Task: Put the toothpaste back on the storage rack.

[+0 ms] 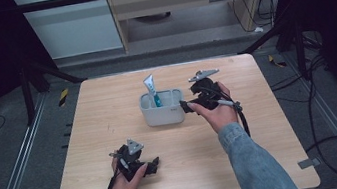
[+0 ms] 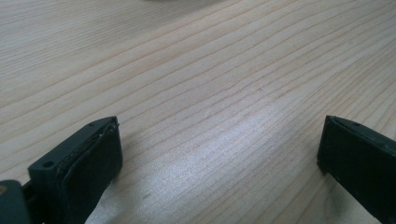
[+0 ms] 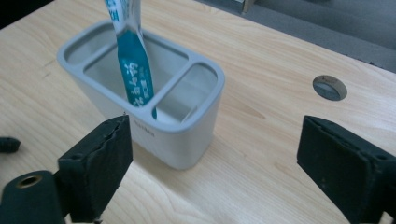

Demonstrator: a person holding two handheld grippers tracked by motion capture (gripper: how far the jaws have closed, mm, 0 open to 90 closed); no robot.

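A grey compartmented holder (image 1: 162, 111) stands mid-table with a teal and white toothpaste tube (image 1: 152, 91) upright in its middle slot. My right gripper (image 1: 185, 106) sits just right of the holder, jaws pointing at its side. In the right gripper view the holder (image 3: 187, 140) and the tube (image 3: 135, 74) are close ahead, and the right gripper (image 3: 215, 144) is open with nothing between its pads. My left gripper (image 1: 154, 165) rests low near the table's front. In its own view the left gripper (image 2: 219, 140) is open over bare wood.
The wooden table (image 1: 108, 113) has a round grey cable hole (image 3: 329, 87) beyond the holder in the right gripper view. A small dark object (image 3: 7, 144) lies at that view's left edge. Cables and a rail run along the floor right of the table.
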